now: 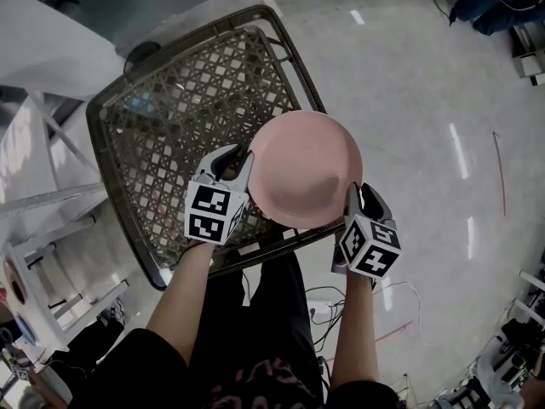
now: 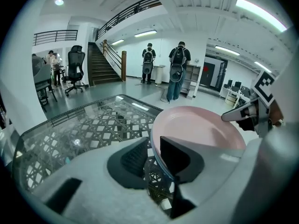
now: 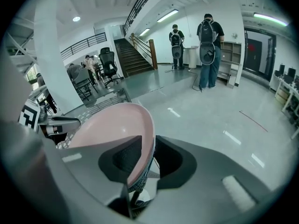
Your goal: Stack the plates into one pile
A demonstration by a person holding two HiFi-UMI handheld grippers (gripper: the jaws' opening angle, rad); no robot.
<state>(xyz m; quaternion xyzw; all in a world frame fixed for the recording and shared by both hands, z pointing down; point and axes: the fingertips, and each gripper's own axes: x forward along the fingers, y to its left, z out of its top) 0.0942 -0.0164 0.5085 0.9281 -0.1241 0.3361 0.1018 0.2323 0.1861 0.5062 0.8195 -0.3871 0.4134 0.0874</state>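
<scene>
The plate (image 1: 305,169) lies over the worktop's (image 1: 170,126) near corner, with opposite rims between the jaws of the left tool (image 1: 234,164) and the right tool (image 1: 358,196), probably to keep it level. Both tools stand spread and pinch nothing.

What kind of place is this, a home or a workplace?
Probably a large open office or lab hall: a wide staircase rises to a railed upper gallery, an office chair stands nearby, and the floor is polished.
</scene>
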